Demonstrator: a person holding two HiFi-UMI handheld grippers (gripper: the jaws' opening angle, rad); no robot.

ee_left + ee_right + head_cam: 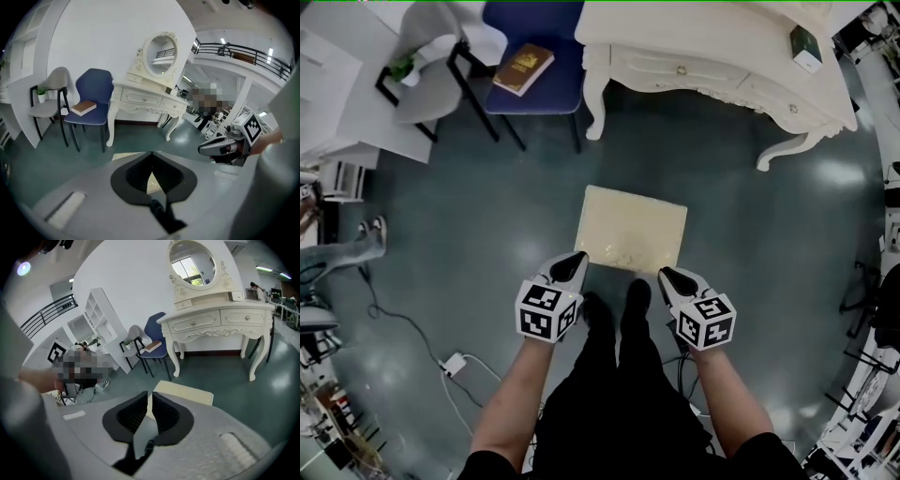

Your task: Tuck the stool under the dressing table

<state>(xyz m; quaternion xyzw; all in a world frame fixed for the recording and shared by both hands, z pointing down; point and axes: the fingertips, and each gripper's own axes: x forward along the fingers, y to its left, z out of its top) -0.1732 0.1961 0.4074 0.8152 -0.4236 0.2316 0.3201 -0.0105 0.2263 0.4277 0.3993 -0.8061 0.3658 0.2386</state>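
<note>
Both grippers are low at the near edge of the cream, rectangular padded stool (633, 225), which stands out on the glossy dark teal floor (487, 206), well apart from the white carved dressing table (712, 47) and not under it. The left gripper (578, 255) points at the stool's near left corner, its jaws together at the tips with nothing caught between them. The right gripper (666, 274) points at the near right corner, its jaws drawn in to a thin slit, also empty. From above, the tips sit right at that near edge, but I cannot tell whether either one touches the cushion. Ahead, a bare strip of floor runs between the stool's far edge and the table's front. The gap between the table's curved left leg (595, 94) and curved right leg (783, 150) is open. The stool sits roughly in line with that gap, its top slightly skewed to the table's front edge. Left of the table stands a blue upholstered chair (548, 98) on black legs with a brown book (523, 68) on its seat, just beside the table's left leg. A pale grey chair (427, 89) is further left. A white cable and plug block (453, 363) lie on the floor behind and to the left, away from the stool.
</note>
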